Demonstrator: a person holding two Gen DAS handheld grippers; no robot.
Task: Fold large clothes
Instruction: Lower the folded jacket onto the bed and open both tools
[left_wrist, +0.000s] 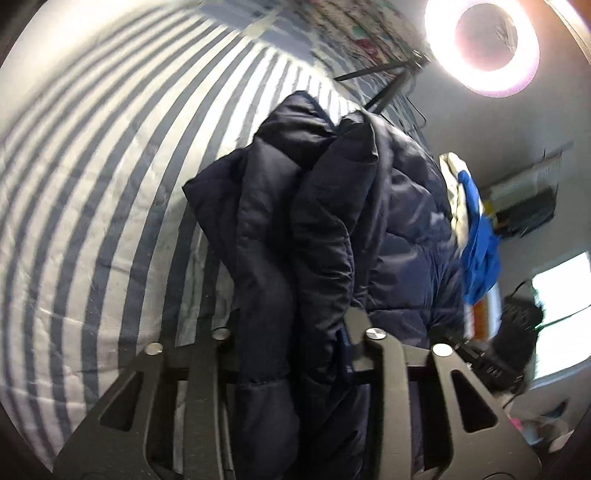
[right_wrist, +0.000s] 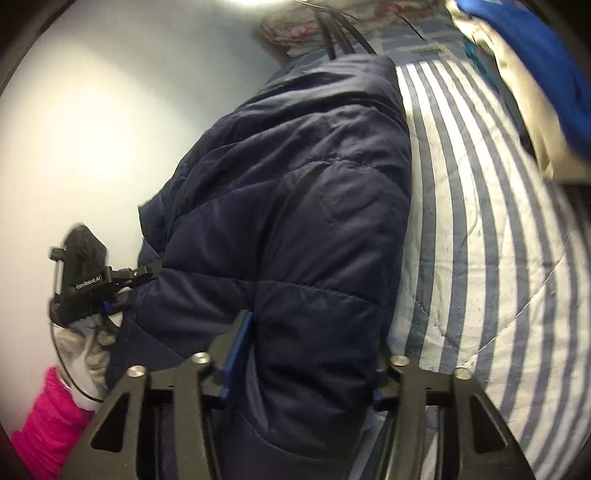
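Dark navy puffer jacket (left_wrist: 332, 221) hangs bunched above the striped bedspread (left_wrist: 92, 221), held up by both grippers. Left gripper (left_wrist: 291, 332) has its jaws clamped on a thick fold of the jacket; fabric fills the gap between the fingers and drapes down past the frame bottom. Right gripper (right_wrist: 306, 354) likewise grips a quilted section of the jacket (right_wrist: 295, 203), jaws fairly wide with padded cloth packed between them; blue pads (right_wrist: 240, 339) press the fabric.

In the right wrist view the left gripper (right_wrist: 140, 275) shows at the jacket's left edge, fingers buried in the fabric, held by a gloved hand (right_wrist: 85, 350) with a pink sleeve (right_wrist: 48, 424). The bedspread (right_wrist: 480, 258) lies to the right of the jacket, blue and white stripes.

Beyond the jacket in the left wrist view: a ring light (left_wrist: 480, 44) glowing on a black stand (left_wrist: 388, 81), a blue-and-cream garment (left_wrist: 472, 229) to the jacket's right, possibly piled on the bed edge, blurred. A floral pillow (left_wrist: 369, 29) sits at the far end of the bedspread. Bright window (left_wrist: 561, 314) to the far right of the jacket.
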